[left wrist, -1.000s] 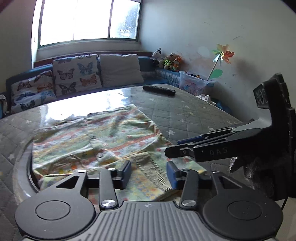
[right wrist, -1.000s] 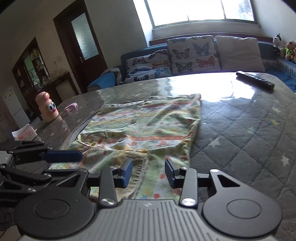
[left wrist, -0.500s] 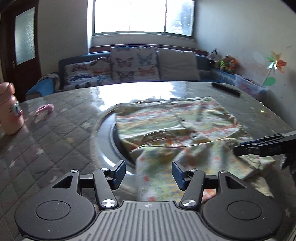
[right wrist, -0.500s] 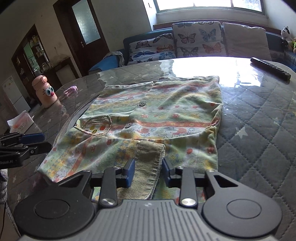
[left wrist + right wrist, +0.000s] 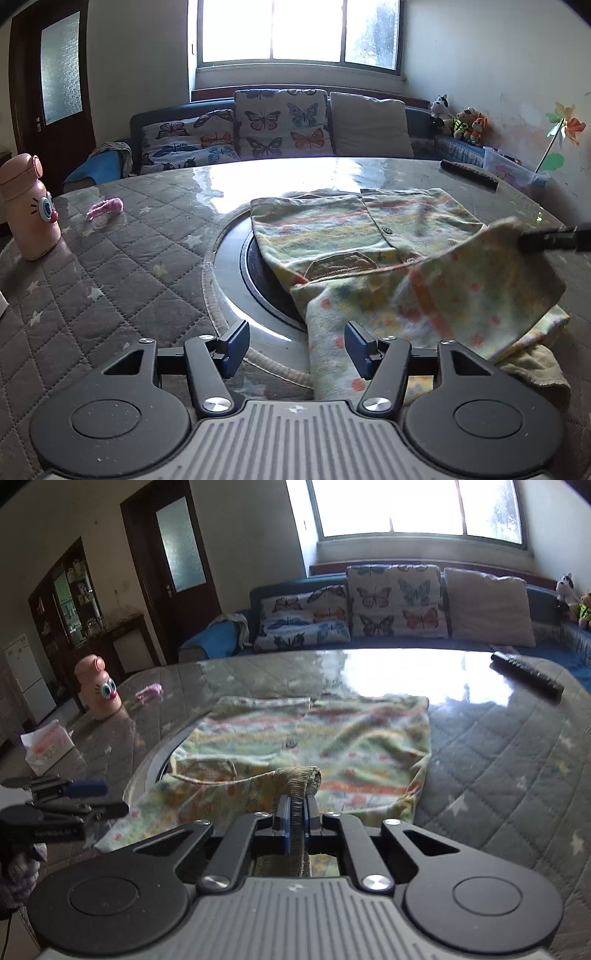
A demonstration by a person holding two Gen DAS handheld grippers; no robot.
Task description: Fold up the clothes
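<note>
Since half a second ago the right gripper point(image 5: 296, 821) has gone from loosely bracketing the ribbed cuff to clamping it — its jaws are now pressed together on the olive cuff point(image 5: 298, 775) of the garment point(image 5: 332, 746), and the sleeve is raised clear of the shirt body, where before it lay flat. In the left wrist view the lifted sleeve fabric point(image 5: 443, 291) now hangs as a blurred sheet from the right gripper's dark tip at the right edge. The left gripper point(image 5: 295, 347) has its jaws spread wide, holding nothing; its right finger point(image 5: 356, 347) sits against the hanging cloth, while the left one stands over the metal ring. The garment, a patterned button shirt, lies spread on the tabletop point(image 5: 122, 266), partly over the round recessed plate point(image 5: 236, 273) at centre. Containers: a pink bottle point(image 5: 27, 210) with cartoon eyes stands capped at the tabletop's left edge, contents not visible; a clear plastic bin point(image 5: 513, 170) by the far wall holds items too small to identify; a tissue pack point(image 5: 46, 747) sits beyond the left rim. A black remote point(image 5: 526, 675) and a small pink item point(image 5: 105, 207) lie well apart from the shirt.
</note>
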